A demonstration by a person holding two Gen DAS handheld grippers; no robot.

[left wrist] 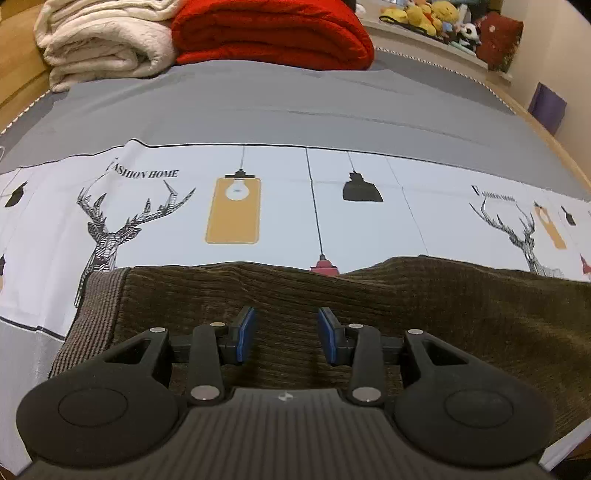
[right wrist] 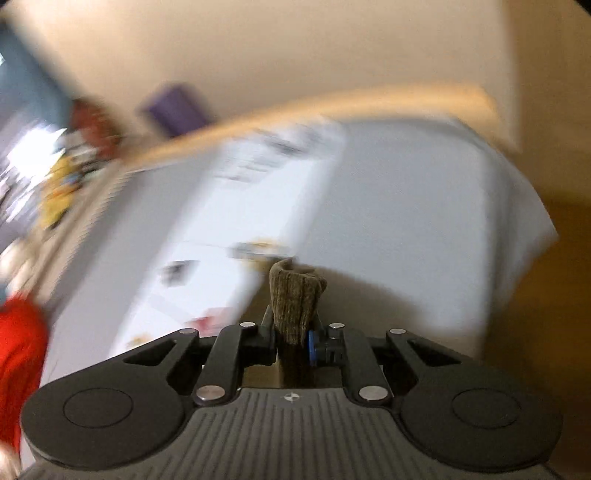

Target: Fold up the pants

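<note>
Directly below your left gripper (left wrist: pixel 286 334) the dark olive-brown corduroy pants (left wrist: pixel 369 310) lie spread on the bed, their ribbed waistband (left wrist: pixel 92 314) at the left. Your left gripper's blue-padded fingers (left wrist: pixel 245 332) stand apart over the fabric, holding nothing. Your right gripper (right wrist: pixel 291 338) pinches a bunched fold of the pants (right wrist: pixel 295 302), amid blurred surroundings. Beneath is a grey and white bedsheet printed with deer and lamps (left wrist: pixel 258 110); beyond, a folded red blanket (left wrist: pixel 273 33) beside a cream one (left wrist: pixel 107 40).

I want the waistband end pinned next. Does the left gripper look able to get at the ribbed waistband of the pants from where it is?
Probably yes. The left gripper is open above the pants, and the ribbed waistband lies uncovered just to its left on the bedsheet, with nothing between them.
</note>
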